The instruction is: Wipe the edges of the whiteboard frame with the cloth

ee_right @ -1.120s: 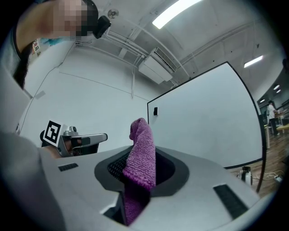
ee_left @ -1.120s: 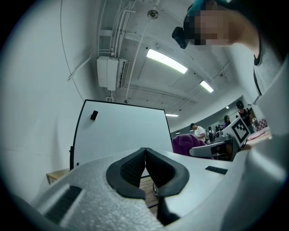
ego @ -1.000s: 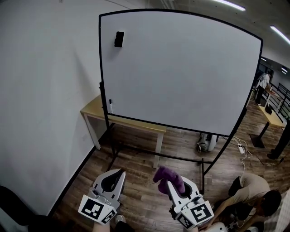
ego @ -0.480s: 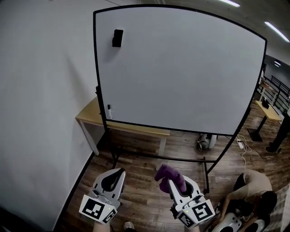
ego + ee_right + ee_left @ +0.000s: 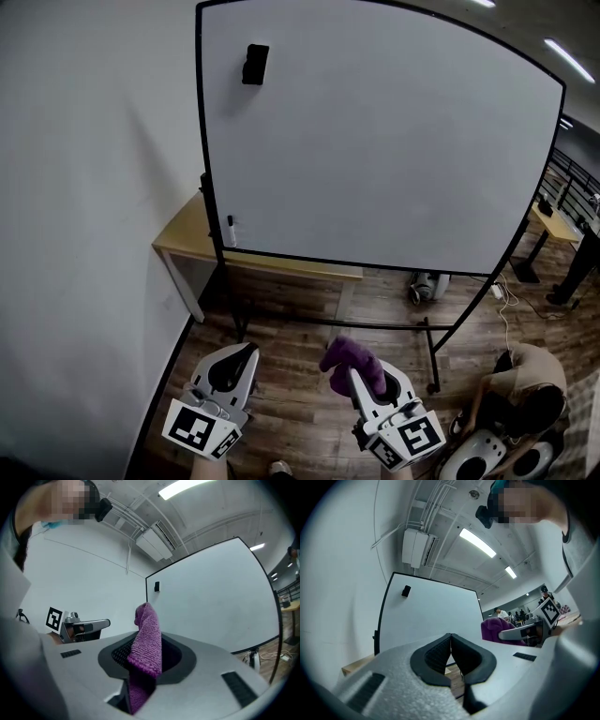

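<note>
A large whiteboard [image 5: 375,141] with a thin black frame [image 5: 201,141] stands on a black stand ahead of me. A black eraser [image 5: 254,64] sticks near its top left corner and a small marker [image 5: 230,230] sits at the lower left. My right gripper [image 5: 361,375] is shut on a purple cloth [image 5: 349,359] that sticks up from its jaws [image 5: 146,641]. My left gripper [image 5: 234,367] is shut and holds nothing [image 5: 450,651]. Both grippers are low in the head view, well short of the board.
A wooden table [image 5: 187,239] stands behind the board's left side against the white wall [image 5: 84,234]. A person [image 5: 525,375] crouches on the wooden floor at the lower right beside a white wheeled device [image 5: 487,455]. A white canister [image 5: 422,286] lies under the board.
The view has drawn closer to the whiteboard and tilted, so the board looks larger and its left edge more upright. Both grippers keep their places and states.
</note>
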Tool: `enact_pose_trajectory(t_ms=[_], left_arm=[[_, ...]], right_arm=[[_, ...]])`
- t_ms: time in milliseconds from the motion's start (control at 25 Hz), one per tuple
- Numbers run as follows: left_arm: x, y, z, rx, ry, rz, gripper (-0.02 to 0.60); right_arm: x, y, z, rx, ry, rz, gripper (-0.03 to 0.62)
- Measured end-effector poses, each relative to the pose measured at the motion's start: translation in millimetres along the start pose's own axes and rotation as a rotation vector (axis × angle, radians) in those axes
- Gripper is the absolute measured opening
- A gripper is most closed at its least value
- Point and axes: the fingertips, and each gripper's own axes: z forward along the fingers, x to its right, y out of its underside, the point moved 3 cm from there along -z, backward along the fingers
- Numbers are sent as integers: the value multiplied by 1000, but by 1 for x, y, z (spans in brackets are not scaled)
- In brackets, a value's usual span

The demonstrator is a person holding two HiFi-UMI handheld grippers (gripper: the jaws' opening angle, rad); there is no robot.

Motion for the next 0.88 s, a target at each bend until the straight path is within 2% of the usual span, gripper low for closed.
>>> enact_pose_trajectory(t_ms=[560,880], left_arm=[[-63,7,-14,17,41,-12,17],[-86,17,-10,19,16,-41,17]], right_arm=[[-37,7,45,8,46,-14,80],[-36,12,72,-16,23,-17,80]])
